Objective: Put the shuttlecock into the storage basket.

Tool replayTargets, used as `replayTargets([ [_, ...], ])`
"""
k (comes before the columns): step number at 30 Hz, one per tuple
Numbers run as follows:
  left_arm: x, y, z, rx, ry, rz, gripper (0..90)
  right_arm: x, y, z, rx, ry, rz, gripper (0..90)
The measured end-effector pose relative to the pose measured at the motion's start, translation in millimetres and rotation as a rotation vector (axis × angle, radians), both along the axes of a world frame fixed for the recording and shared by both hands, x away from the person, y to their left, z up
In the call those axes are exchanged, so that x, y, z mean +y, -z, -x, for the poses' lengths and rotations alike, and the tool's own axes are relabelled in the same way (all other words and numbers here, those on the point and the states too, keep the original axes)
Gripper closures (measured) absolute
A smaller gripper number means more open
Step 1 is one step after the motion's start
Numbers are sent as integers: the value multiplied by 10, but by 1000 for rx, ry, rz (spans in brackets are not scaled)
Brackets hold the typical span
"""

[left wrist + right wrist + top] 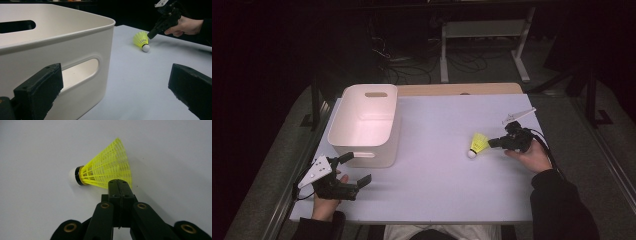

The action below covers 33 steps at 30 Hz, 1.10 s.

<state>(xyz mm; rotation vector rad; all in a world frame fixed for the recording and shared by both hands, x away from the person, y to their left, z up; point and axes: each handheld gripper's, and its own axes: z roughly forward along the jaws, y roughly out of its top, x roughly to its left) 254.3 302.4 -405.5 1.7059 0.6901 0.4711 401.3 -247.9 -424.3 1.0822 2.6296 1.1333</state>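
Right gripper is held low and near level over the table, jaws pressed together on the rim of the yellow mesh skirt of the shuttlecock — white rounded cork tip, black band. Shuttlecock sits right of centre. Left gripper rests beside the smooth white plastic bin, jaws wide — nothing between them.

A: How was the light over my worktop?

B: Bright on top, and the room around it was nearly black. The white bin glowed a little pink inside and threw a soft shadow towards me.

A: And from my hand-held grippers?

B: From the left one, its near black jaws were soft and the yellow shuttlecock was sharper. From the right one the light was even and grey, the shuttlecock's mesh crisp, with a faint shadow beside it.
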Motion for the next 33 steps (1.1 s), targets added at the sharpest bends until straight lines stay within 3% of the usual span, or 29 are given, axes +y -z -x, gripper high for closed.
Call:
replayTargets([
  [4, 2, -1, 3, -1, 0, -2, 0, 9, -1, -57, 6, -25, -36, 888],
  [8, 3, -1, 2, -1, -1, -1, 0, 17, 19, -54, 20, -46, -28, 888],
  [16, 1, 0, 2, -1, 1, 0, 0, 51, 50, -117, 28, -26, -37, 888],
  [18, 1, 1, 1, 0, 0, -1, 0, 99, 47, -154, 37, -29, -15, 888],
  [26, 8, -2, 6, -3, 3, -3, 0, 305, 97, -326, 51, -24, -18, 888],
  [33, 11, -3, 13, -3, 3, -1, 0, 429, 105, -383, 49, -26, -21, 888],
])
